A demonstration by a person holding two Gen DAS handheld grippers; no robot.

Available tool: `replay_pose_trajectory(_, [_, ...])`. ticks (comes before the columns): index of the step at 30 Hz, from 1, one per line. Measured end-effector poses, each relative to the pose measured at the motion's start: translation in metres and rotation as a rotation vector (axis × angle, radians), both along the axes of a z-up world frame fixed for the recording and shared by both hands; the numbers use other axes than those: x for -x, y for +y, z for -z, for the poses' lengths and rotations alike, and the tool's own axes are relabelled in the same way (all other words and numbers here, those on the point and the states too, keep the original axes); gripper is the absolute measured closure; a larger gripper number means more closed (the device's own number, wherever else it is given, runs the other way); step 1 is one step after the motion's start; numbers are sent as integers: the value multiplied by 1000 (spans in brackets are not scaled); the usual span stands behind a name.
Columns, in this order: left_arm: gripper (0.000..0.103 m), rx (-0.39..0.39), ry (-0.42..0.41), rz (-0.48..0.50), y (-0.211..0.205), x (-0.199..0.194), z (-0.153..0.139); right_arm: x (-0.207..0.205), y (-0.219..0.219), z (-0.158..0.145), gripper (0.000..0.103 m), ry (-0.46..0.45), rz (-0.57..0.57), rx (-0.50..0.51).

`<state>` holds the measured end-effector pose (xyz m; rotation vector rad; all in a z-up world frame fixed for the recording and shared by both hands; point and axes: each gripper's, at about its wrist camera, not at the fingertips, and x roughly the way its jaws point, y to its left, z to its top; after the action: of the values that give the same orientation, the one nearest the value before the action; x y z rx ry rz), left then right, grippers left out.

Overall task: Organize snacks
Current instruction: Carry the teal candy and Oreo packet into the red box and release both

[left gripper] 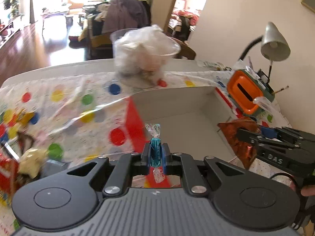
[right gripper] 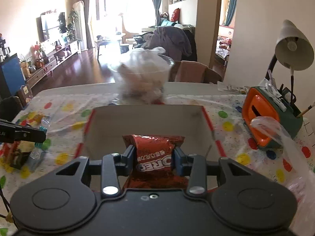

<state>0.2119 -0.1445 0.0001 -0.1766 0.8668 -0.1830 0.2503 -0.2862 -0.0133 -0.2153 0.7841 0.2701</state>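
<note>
Now left claw [left gripper: 155, 153] grasping teal candy [left gripper: 155, 151], right claw [right gripper: 154, 157] grasping Oreo packet [right gripper: 155, 153] over box rim [right gripper: 147, 109].

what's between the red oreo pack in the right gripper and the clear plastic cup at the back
In the right wrist view, only the open box lies between the Oreo pack and the cup: its bare floor, then its far wall.

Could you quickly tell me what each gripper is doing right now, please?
Left gripper: closed on a teal wrapped candy.
Right gripper: closed on a red Oreo packet, at the near edge of the box.
</note>
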Motion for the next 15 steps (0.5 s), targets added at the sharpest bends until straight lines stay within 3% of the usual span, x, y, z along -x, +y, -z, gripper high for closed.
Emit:
replay_pose_trajectory(6, [92,-34,38,36,-38,-40,12,-30,-26,13,64,33,-10,27])
replay_pose_trajectory(15, [92,-75,169,49,-65,-94,50,-66,-34,49,64,138,-12,46])
